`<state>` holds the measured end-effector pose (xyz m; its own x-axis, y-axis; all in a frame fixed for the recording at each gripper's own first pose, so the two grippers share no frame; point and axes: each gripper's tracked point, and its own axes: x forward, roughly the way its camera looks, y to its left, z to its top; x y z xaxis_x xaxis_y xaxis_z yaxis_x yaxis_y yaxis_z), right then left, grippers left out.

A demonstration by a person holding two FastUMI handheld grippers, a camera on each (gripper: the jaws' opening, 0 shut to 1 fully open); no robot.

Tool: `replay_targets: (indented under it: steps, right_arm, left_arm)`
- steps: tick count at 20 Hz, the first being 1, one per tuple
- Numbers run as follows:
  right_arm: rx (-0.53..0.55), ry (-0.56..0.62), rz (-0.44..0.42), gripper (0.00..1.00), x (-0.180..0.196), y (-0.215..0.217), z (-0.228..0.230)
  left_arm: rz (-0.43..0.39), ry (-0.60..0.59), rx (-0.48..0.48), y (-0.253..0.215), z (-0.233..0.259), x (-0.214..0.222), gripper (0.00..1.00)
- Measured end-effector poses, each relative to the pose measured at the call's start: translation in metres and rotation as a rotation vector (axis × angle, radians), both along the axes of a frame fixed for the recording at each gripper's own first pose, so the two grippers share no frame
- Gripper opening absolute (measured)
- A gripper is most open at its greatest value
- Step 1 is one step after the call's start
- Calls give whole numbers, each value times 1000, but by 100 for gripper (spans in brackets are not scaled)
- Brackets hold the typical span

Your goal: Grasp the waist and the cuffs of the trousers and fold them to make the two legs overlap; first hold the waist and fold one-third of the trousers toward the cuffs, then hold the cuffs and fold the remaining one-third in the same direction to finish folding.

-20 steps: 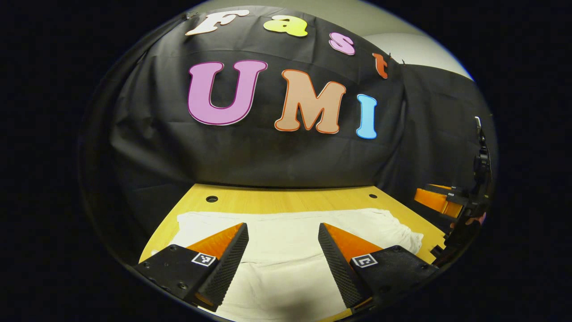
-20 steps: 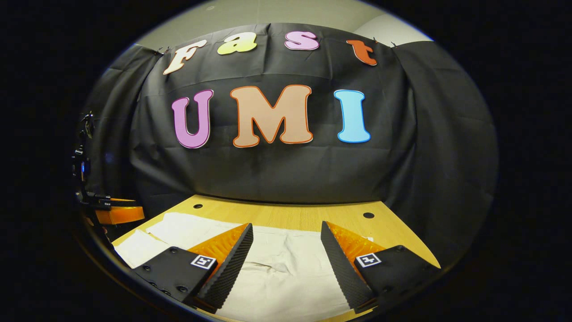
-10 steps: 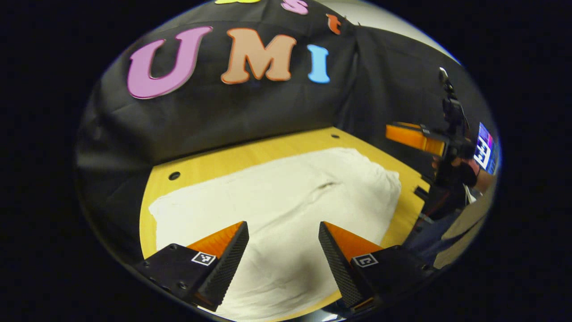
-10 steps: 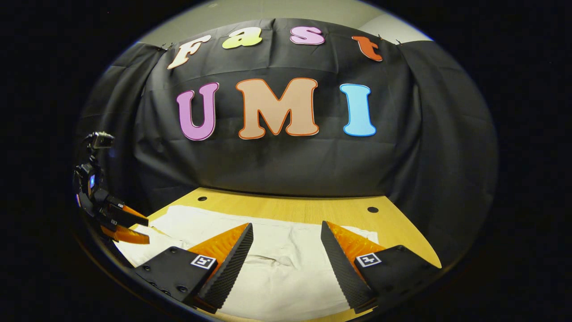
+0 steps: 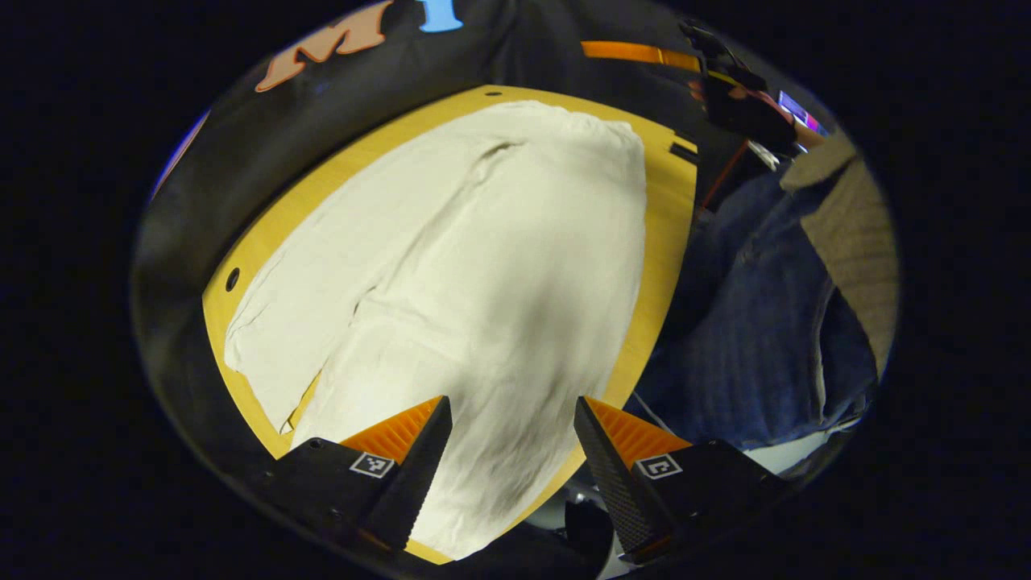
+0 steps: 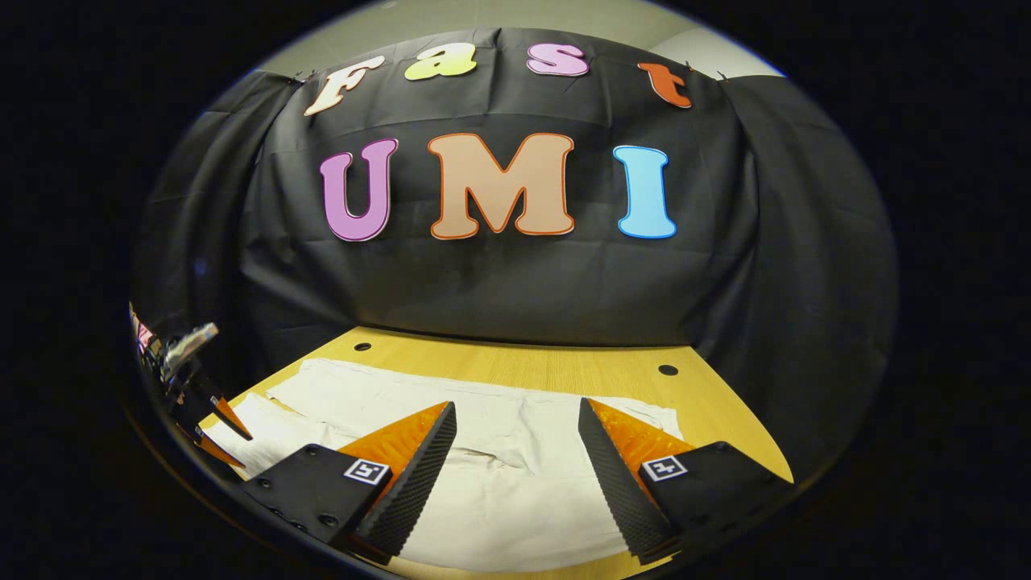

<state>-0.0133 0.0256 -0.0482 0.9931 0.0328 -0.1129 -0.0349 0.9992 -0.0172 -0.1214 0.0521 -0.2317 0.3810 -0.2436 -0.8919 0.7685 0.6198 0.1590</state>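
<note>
Left gripper [image 5: 511, 419]: its fingers stand apart and grip nothing. It hangs above the near end of the white trousers [image 5: 483, 266], which lie flat and unfolded on the wooden table [image 5: 672, 209]. In the left gripper view the garment runs away from the fingers toward the far end of the table. The two legs split ahead and to the left of the fingers, with the cuffs nearest them. The waist lies at the far end. The person's blue clothing [image 5: 749, 314] sits to the right of the fingers.

Step in hand, as judged: approach for the first fold, which lays one leg over the other. The legs are not yet overlapped.

Procedure for the left gripper: lower over the cuff of the outer leg, centre the hem between the fingers, and close on the top leg's fabric alone. A pinch too deep could catch both legs.

Right gripper [image 6: 515, 439]: its fingers also stand apart and empty. The trousers [image 6: 499, 483] lie directly below and ahead of them, with a crease between the fingers. The left gripper [image 6: 217, 431] shows far to the left at the garment's other end.

Procedure for the right gripper: take the waist edge on the same side as the chosen cuff. Lift both ends together and carry them across evenly, so the cloth does not twist.
</note>
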Motion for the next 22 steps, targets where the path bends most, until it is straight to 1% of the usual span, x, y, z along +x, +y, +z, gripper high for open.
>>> replay_targets:
  steps: [4, 8, 11, 14, 15, 16, 17, 19, 20, 21, 22]
  right_arm:
    - [-16, 10, -5, 98, -3, 1, -4]
    - [-35, 21, -6, 98, -6, 4, -8]
    - [-31, 25, -6, 98, -6, 4, -10]
    - [-26, 26, -15, 98, -5, 0, -10]
    - [-26, 24, -19, 98, -5, -2, -11]
    - [-26, 23, -24, 98, -4, -4, -10]
    - [-25, 22, -27, 98, -4, -7, -10]
    - [-21, 25, -33, 98, -3, -11, -10]
    - [-21, 26, -36, 98, -2, -12, -10]
    - [-22, 28, -36, 98, -1, -15, -10]
    - [-24, 29, -37, 98, 0, -17, -10]
  left_arm:
    - [-67, 106, 99, 25, -27, -26, 89]
    - [-69, 185, 166, 45, -42, -37, 87]
    - [-75, 202, 196, 56, -49, -32, 81]
    - [-99, 207, 235, 59, -56, -34, 79]
    - [-102, 206, 249, 59, -58, -34, 82]
    - [-106, 211, 258, 58, -60, -36, 76]
    - [-112, 208, 267, 58, -63, -35, 75]
    - [-126, 203, 290, 60, -67, -33, 73]
    - [-130, 204, 299, 61, -69, -33, 75]
    - [-132, 203, 313, 62, -71, -32, 72]
    - [-142, 199, 319, 63, -71, -31, 72]
